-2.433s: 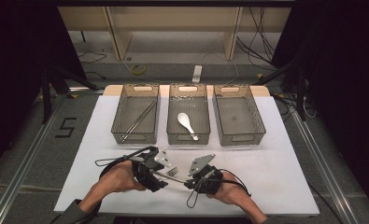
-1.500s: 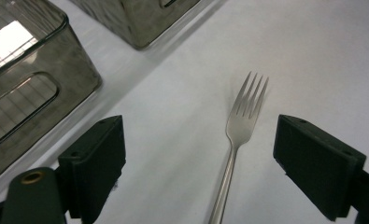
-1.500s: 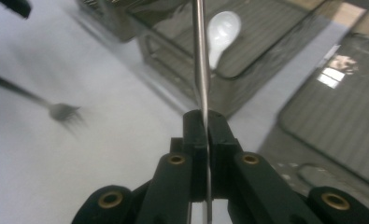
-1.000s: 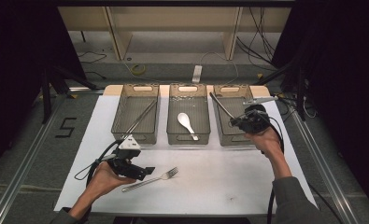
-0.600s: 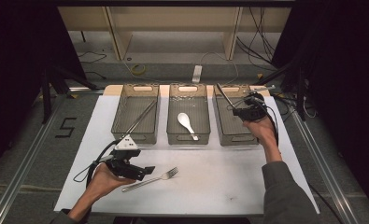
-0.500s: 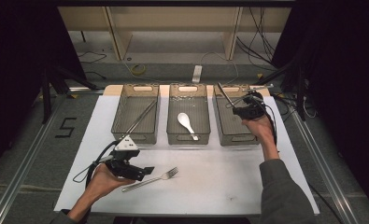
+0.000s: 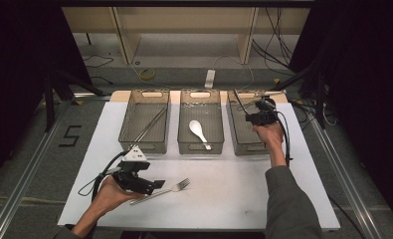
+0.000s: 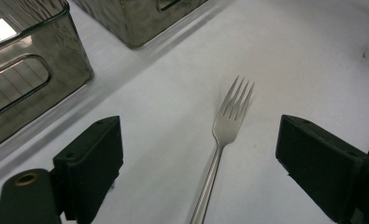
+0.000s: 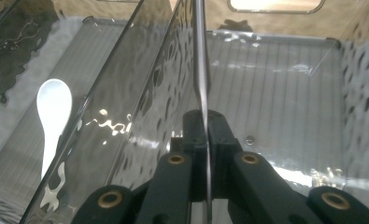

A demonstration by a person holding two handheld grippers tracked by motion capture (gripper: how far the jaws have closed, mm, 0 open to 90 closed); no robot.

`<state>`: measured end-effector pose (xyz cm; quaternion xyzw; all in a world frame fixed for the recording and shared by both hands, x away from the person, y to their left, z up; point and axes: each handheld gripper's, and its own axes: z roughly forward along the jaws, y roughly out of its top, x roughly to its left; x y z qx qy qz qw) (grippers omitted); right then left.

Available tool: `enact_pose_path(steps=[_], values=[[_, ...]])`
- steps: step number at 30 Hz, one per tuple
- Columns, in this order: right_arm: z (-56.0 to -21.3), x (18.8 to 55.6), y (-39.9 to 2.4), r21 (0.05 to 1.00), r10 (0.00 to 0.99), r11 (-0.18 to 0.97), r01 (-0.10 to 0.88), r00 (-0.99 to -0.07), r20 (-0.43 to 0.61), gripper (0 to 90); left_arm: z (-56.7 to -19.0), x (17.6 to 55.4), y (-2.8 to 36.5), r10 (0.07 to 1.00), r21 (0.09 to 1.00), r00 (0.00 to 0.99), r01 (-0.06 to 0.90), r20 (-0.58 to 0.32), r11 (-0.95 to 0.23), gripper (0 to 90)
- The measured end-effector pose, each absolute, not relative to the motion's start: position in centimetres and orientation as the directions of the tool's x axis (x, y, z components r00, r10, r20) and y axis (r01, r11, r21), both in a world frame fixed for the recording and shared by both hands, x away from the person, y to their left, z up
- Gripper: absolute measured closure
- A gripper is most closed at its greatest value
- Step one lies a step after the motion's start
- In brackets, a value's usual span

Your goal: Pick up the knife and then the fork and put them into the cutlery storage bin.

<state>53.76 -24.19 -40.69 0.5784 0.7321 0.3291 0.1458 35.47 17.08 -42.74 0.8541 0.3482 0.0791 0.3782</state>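
White desk (image 7: 244,189) carries three bins; take the middle bin (image 7: 201,148), with its white spoon (image 7: 199,132), as landmark. Your right tool (image 7: 253,118), clamped on a knife (image 9: 202,70), hangs over the bin right of it, presumably for sorting. Nearer you and left, your left tool (image 7: 156,184) spreads apart around the fork (image 8: 219,144).

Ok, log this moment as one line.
left tool: open, straddling silver metal fork on white table | right tool: shut on thin metal knife, over right clear bin

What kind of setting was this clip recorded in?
Probably a lab recording rig, not a kitchen: a white table framed by black curtains, loose cables on the floor, and three clear bins for sorting cutlery such as the fork.
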Motion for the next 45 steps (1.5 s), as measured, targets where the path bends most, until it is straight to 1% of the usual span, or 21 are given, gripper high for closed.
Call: enact_pose_path(steps=[3,5,6,8,9,12,15,17,19,22,25,29,32,35,37,39,45], values=[[-41.0,54.0,-24.0,0.645,0.947,0.102,0.758,-0.273,0.171,88.9,-42.8,35.5,17.0,0.657,0.695,0.743,0.540,-0.128,-0.475,14.3],[-41.2,54.1,-23.8,0.651,0.945,0.102,0.752,-0.278,0.173,88.1,-42.9,35.5,17.0,0.656,0.692,0.744,0.539,-0.125,-0.480,14.3],[-41.3,54.1,-23.8,0.657,0.941,0.092,0.748,-0.281,0.188,85.7,-42.9,35.4,16.9,0.655,0.688,0.747,0.537,-0.118,-0.488,14.3],[-41.3,54.1,-23.9,0.683,0.932,0.046,0.729,-0.277,0.233,75.5,-42.9,35.4,16.9,0.654,0.681,0.750,0.531,-0.100,-0.504,14.3],[-41.0,54.0,-23.8,0.690,0.925,0.038,0.723,-0.287,0.250,73.9,-42.9,35.4,16.8,0.653,0.680,0.750,0.533,-0.104,-0.504,14.4],[-40.1,53.5,-23.4,0.715,0.918,0.061,0.696,-0.321,0.234,68.9,-42.9,35.3,16.8,0.653,0.680,0.751,0.531,-0.101,-0.505,14.4],[-39.7,53.1,-23.6,0.728,0.911,0.054,0.683,-0.333,0.245,60.9,-42.9,35.3,16.8,0.656,0.675,0.749,0.531,-0.091,-0.513,14.5],[-39.5,52.7,-23.9,0.731,0.902,0.048,0.680,-0.344,0.261,57.2,-43.0,35.3,16.7,0.658,0.663,0.748,0.534,-0.081,-0.525,14.4],[-39.2,52.1,-24.0,0.737,0.895,0.071,0.673,-0.368,0.250,52.2,-43.3,35.4,16.7,0.654,0.642,0.752,0.540,-0.078,-0.544,14.4],[-38.6,50.8,-23.9,0.753,0.883,0.118,0.647,-0.415,0.218,46.2,-43.3,35.5,16.6,0.652,0.638,0.754,0.538,-0.073,-0.550,14.4],[-38.3,49.2,-23.5,0.757,0.841,0.172,0.630,-0.494,0.220,43.7,-43.4,35.5,16.6,0.649,0.619,0.758,0.545,-0.074,-0.566,15.1],[-38.1,46.1,-22.5,0.787,0.781,0.230,0.573,-0.592,0.202,40.8,-43.6,35.6,16.6,0.648,0.587,0.760,0.542,-0.039,-0.601,15.4],[-38.8,43.5,-21.6,0.808,0.744,0.236,0.540,-0.635,0.207,38.7,-43.6,35.6,16.6,0.653,0.572,0.757,0.545,-0.021,-0.613,15.7],[-39.7,41.3,-21.0,0.814,0.721,0.261,0.518,-0.665,0.192,36.7,-43.6,35.6,16.6,0.658,0.553,0.753,0.553,-0.012,-0.623,17.0],[-40.1,40.0,-20.8,0.817,0.719,0.275,0.507,-0.673,0.175,35.1,-43.7,35.6,16.6,0.653,0.539,0.757,0.556,-0.014,-0.632,20.7],[-40.6,38.9,-20.7,0.824,0.714,0.264,0.501,-0.676,0.182,34.7,-43.8,35.6,16.6,0.652,0.522,0.758,0.559,-0.007,-0.644,23.8],[-41.8,36.9,-20.5,0.823,0.705,0.283,0.493,-0.688,0.171,33.7,-44.1,35.6,16.4,0.647,0.473,0.762,0.572,-0.006,-0.670,28.2]])
